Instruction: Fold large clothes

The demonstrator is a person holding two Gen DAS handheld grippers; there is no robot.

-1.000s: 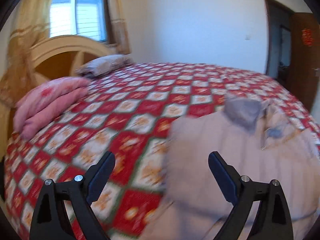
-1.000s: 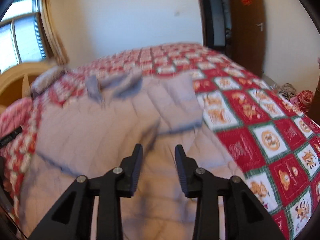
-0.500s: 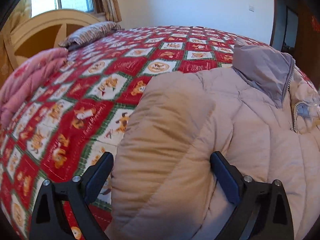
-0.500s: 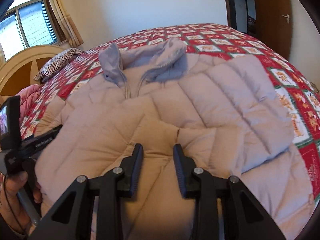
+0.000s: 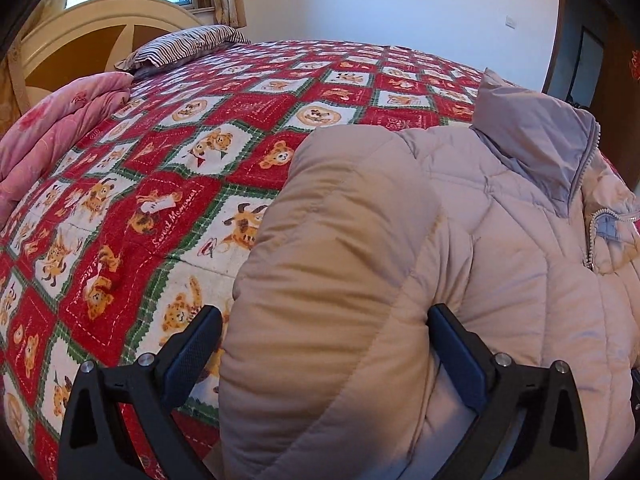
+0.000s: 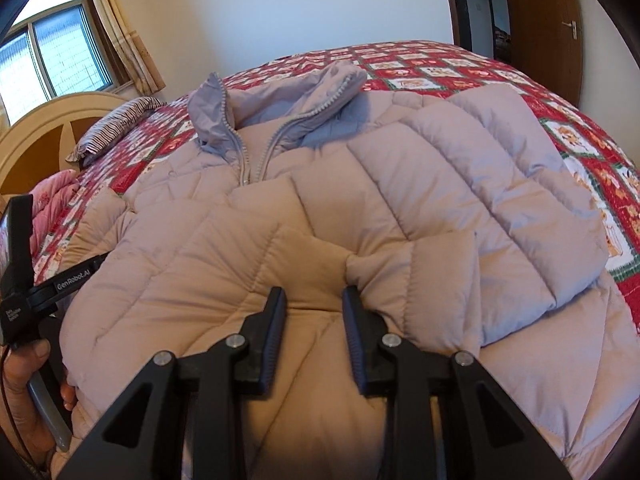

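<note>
A pale pink quilted puffer jacket [image 6: 360, 208] lies front-up on the bed, grey collar [image 6: 280, 108] at the far end, its right sleeve [image 6: 500, 184] folded across the chest. My left gripper [image 5: 324, 332] is open wide, its jaws either side of the puffy left sleeve [image 5: 340, 264] near the jacket's edge. My right gripper [image 6: 314, 304] is partly open, with a fold of the jacket's cloth bulging between its fingertips [image 6: 276, 312]. The left gripper's body also shows in the right wrist view [image 6: 52, 284], held by a hand.
The bed has a red, white and green patterned quilt [image 5: 168, 184]. A folded pink blanket [image 5: 52, 136] and a striped pillow [image 5: 184, 44] lie by the wooden headboard [image 5: 92, 32]. A brown door [image 6: 536, 20] stands beyond the bed's far side.
Both grippers have moved in close over the jacket. The left jaws now straddle the left sleeve. The right sleeve now lies folded over the chest.
</note>
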